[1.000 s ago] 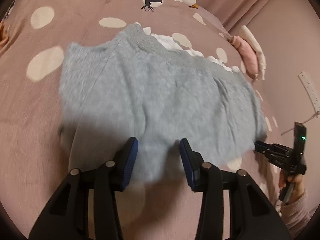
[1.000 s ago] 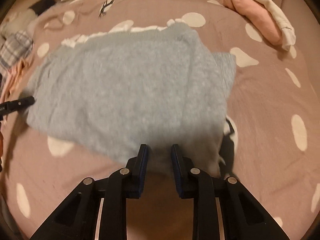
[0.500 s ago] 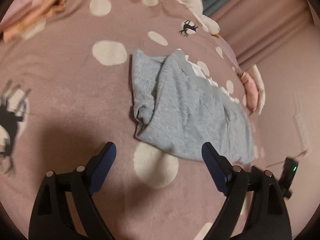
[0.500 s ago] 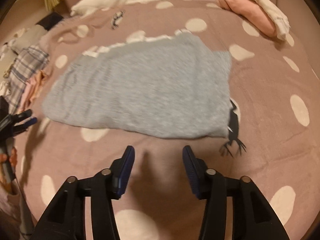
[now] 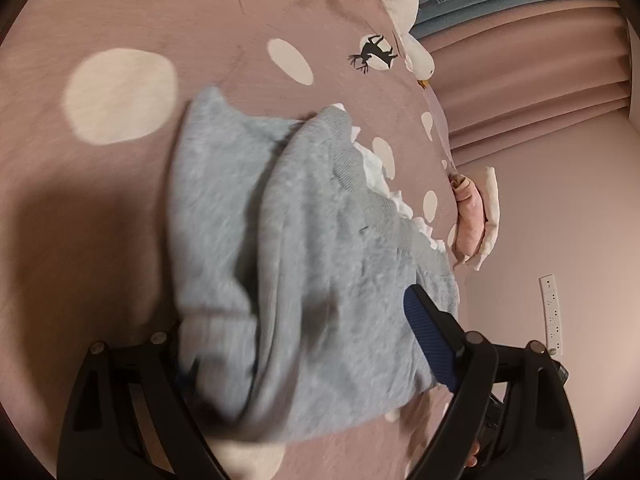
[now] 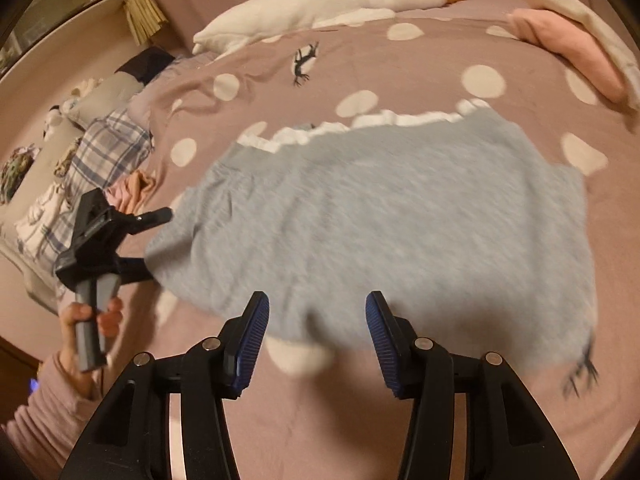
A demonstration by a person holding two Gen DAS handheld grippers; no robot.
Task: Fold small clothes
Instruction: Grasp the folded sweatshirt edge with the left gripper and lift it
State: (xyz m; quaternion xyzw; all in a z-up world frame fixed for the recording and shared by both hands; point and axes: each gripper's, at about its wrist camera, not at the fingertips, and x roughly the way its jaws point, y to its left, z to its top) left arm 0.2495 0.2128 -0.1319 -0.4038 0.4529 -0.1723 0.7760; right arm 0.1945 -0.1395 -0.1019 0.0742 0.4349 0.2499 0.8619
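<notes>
A light grey fleece garment (image 6: pixel 380 216) with a white frilled edge (image 6: pixel 360 122) lies spread on the pink spotted bedspread (image 6: pixel 460 40). My left gripper (image 5: pixel 304 344) is open, its jaws wide apart around the garment's near end (image 5: pixel 320 288); the cloth covers its left fingertip. The left gripper also shows in the right wrist view (image 6: pixel 148 240), at the garment's left end. My right gripper (image 6: pixel 318 328) is open and empty, just in front of the garment's near edge.
A folded pink and cream pile (image 6: pixel 572 48) lies at the far right of the bed. A white goose plush (image 6: pixel 320 4) lies along the far edge. Plaid and patterned clothes (image 6: pixel 92 160) are heaped at the left. A wall (image 5: pixel 560 200) is to the right.
Both grippers let go of the garment and opened wide. The left gripper pulled back, then came in again over the garment's end. The right gripper backed off from the near edge.
</notes>
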